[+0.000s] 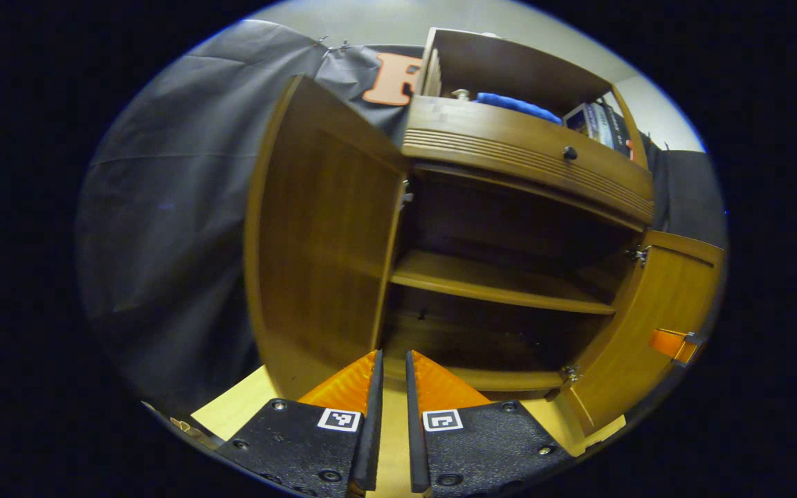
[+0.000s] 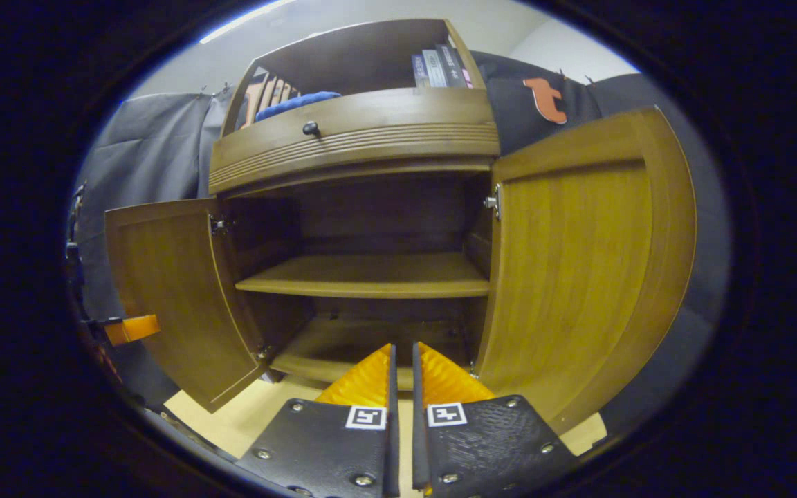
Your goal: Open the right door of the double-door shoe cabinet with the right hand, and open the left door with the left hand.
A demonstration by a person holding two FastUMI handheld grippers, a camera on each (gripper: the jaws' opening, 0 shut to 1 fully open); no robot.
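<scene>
Left claw and right claw both clenched, gripping nothing; left door and right door swung open, task looks done, next just retreat.

one shoe cabinet with two doors, the left door and the right door, both swung open; one inner shelf between two compartments; one drawer with one round knob; one open top compartment holding one blue cloth and about three books; two hand-held grippers, the left hand-held gripper and the right hand-held gripper, each with two fingers almost together, gripping nothing
</scene>
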